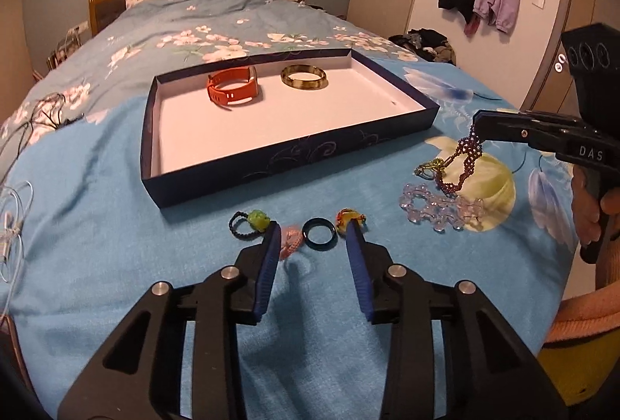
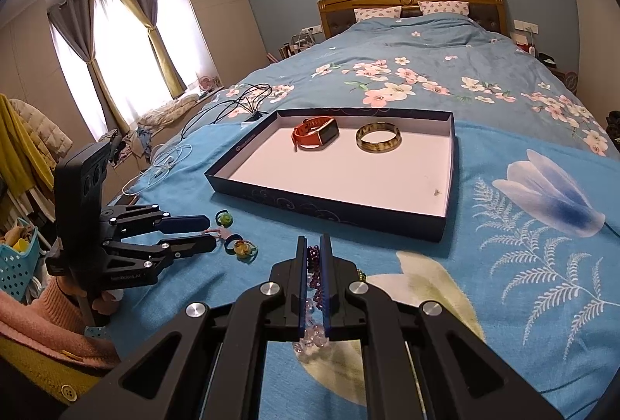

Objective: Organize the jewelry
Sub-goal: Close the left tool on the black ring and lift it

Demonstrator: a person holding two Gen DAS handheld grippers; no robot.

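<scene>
A dark blue tray (image 1: 271, 164) with a white floor lies on the bed and holds an orange watch band (image 1: 232, 86) and an olive bangle (image 1: 304, 77). My left gripper (image 1: 314, 230) is open low over the blanket. A black ring (image 1: 318, 233) and a small pink piece (image 1: 290, 239) lie between its fingers, untouched by the pads. A green-bead hair tie (image 1: 252, 222) and an orange-bead hair tie (image 1: 348, 218) lie just outside the fingertips. My right gripper (image 2: 314, 241) is shut on a purple beaded bracelet (image 1: 463, 164), which dangles above a clear crystal bracelet (image 1: 441, 208).
A small green-yellow trinket (image 1: 430, 166) lies beside the purple bracelet. Black cables (image 2: 248, 98) and a white cord (image 2: 166, 156) lie on the bed left of the tray (image 2: 329, 206). A person's hand and pink sleeve (image 2: 50, 307) hold the left gripper (image 2: 211, 233).
</scene>
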